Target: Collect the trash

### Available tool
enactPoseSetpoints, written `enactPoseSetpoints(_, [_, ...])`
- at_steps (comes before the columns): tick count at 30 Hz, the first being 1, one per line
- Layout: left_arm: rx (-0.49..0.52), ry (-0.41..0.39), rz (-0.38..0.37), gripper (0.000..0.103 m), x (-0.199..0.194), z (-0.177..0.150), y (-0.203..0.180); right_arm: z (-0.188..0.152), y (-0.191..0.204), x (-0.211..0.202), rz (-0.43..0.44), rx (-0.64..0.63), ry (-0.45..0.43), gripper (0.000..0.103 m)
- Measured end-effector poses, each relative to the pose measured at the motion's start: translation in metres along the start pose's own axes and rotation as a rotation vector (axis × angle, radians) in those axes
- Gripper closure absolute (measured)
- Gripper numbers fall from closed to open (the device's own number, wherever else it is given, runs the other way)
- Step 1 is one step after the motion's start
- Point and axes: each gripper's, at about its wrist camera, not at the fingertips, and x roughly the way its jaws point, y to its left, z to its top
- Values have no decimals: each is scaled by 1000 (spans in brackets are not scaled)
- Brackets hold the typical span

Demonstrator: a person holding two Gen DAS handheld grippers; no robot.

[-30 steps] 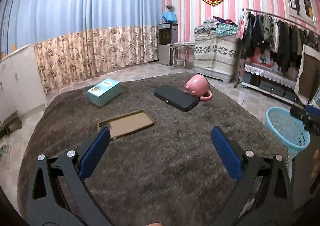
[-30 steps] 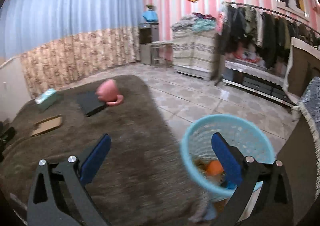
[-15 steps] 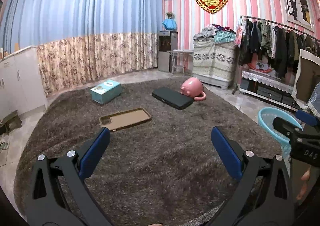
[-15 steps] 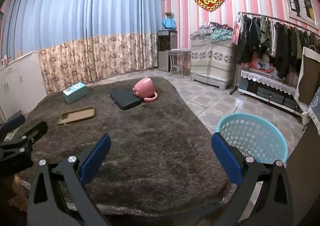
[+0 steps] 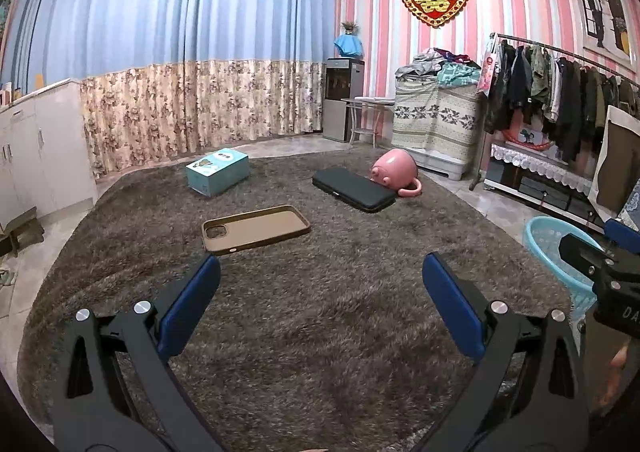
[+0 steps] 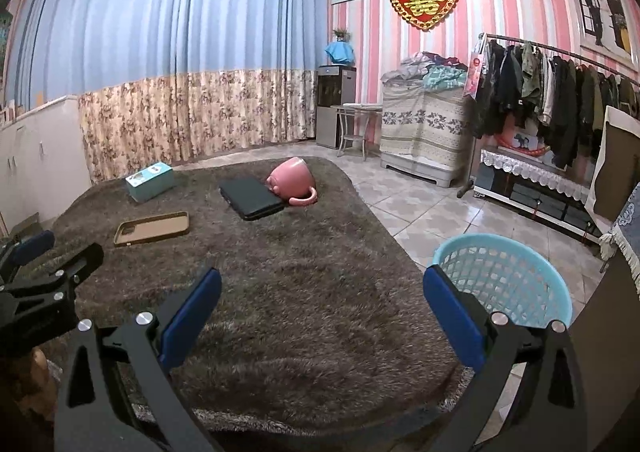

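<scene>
Both grippers empty above the shaggy brown rug

Left gripper and right gripper are spread wide, holding nothing. No trash is visible on the rug; light-blue plastic mesh basket waits right, so scan slowly before reaching.

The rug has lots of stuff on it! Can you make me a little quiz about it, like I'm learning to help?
1. True or false: the pink mug stands upright on the rug.
2. What touches the mug? A) the teal box B) the black case C) the brown phone case
3. Fill in: the blue basket sits on the ____ floor, beside the rug.

Key:
1. False, it lies tipped on its side.
2. B.
3. Tiled.

Bonus fact: the left tongs and right tongs are both open and hold nothing.
</scene>
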Motion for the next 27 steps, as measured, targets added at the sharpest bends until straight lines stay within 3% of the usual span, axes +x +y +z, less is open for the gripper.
enactPoseSetpoints(27, [4,-30,15,5,-4,1,0,-1,0,2,-1,-6,-8,5])
